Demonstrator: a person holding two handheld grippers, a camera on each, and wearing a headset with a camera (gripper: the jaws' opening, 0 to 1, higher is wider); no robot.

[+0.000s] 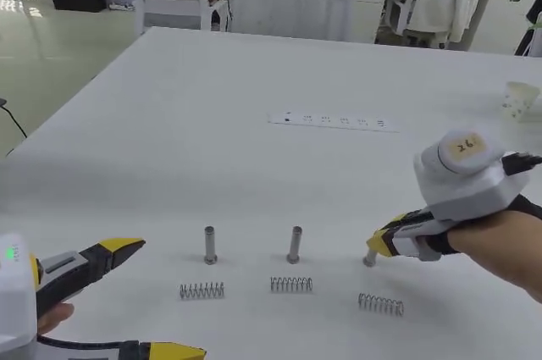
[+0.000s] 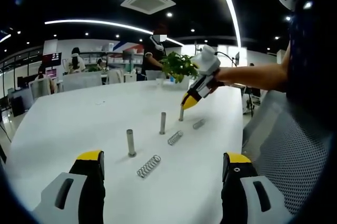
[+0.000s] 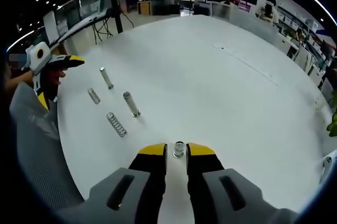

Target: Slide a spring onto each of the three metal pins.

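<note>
Nearest the lens, the left gripper (image 1: 169, 297) is held low over the near side of the table (image 1: 254, 106), its jaws spread wide with nothing between them. Three pins are stood upright in a row on the white top: the left pin (image 1: 209, 245), the middle pin (image 1: 295, 244) and the right pin (image 3: 179, 149). None is yet sleeved. Just in front of each, a spring is laid flat: the left spring (image 1: 201, 290), the middle spring (image 1: 291, 284) and the right spring (image 1: 380, 303).

The right gripper (image 1: 383, 245) is set at the right pin, its jaws drawn in on either side of the pin's top, so the pin appears to be pinched. Farther back a power strip (image 1: 333, 120) is laid across the table, and a paper cup (image 1: 519, 99) is set near the far right edge.

The step in hand is judged to be the steadying of the right pin, with no spring threaded so far. Next, a spring would have to be picked up near one end — the right spring looks handiest — then turned upright and lined up over the pin. The pin's top must be freed before the spring can be let down.
</note>
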